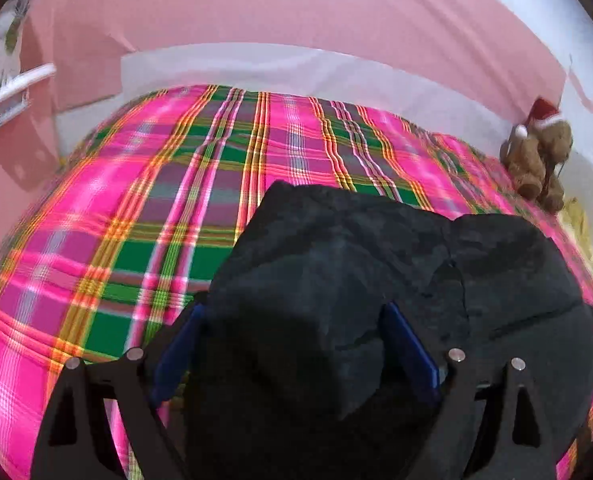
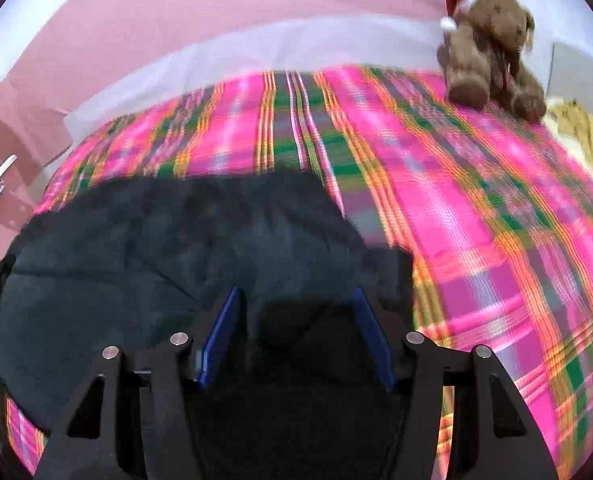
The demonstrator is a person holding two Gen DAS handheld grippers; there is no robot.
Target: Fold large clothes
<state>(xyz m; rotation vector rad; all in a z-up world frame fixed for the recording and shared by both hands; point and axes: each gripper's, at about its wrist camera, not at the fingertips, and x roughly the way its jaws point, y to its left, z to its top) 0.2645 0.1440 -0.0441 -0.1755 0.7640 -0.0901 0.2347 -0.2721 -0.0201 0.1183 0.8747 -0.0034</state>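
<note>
Mid-fold: dark garment on plaid bed cover; my left gripper and right gripper stand wide, cloth bunched between, grip unclear. Next I'd carry it over, lay flat

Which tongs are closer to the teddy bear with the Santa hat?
Right. From the right tongs the teddy bear looks big, just up the plaid blanket. From the left tongs the teddy bear looks small, far across the dark garment.
</note>
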